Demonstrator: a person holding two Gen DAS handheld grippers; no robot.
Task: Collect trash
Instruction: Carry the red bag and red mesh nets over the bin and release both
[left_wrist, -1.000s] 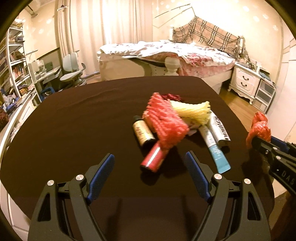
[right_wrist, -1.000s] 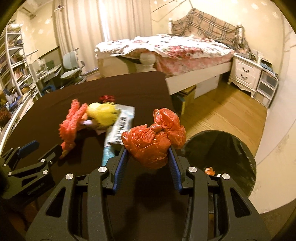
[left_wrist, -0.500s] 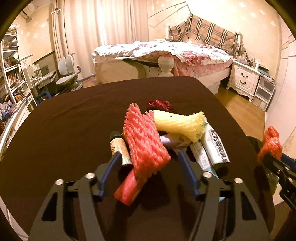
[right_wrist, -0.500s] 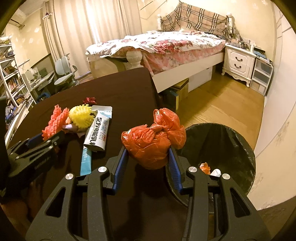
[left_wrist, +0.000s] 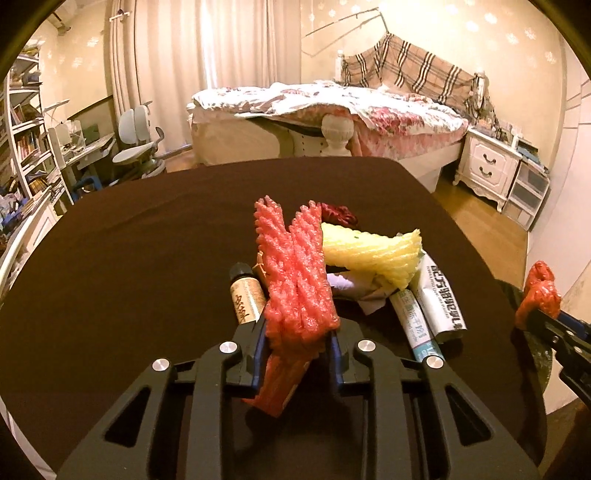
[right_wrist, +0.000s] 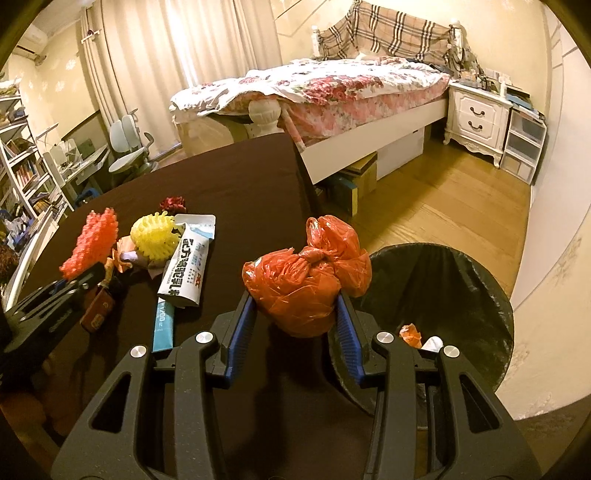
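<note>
While the knotted red plastic bag (right_wrist: 303, 291) is held clamped in the right gripper (right_wrist: 295, 317) beside the black-lined bin (right_wrist: 461, 295), the left gripper (left_wrist: 297, 343), its jaws just closed, is clamped on the red foam net (left_wrist: 295, 288) on the table (left_wrist: 129, 258), so a lift and carry to the bin is called for next.

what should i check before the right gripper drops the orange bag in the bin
1. Right gripper shut on the orange bag: ok.
2. Bag directly over the bin: not ok; it hangs at the rim.
3. Bin mouth open, liner in place: ok.
4. Room left in the bin: ok; only a few scraps at the bottom.
5. Left gripper shut on the red foam net: ok.
6. Left gripper apart from the right: ok.
</note>
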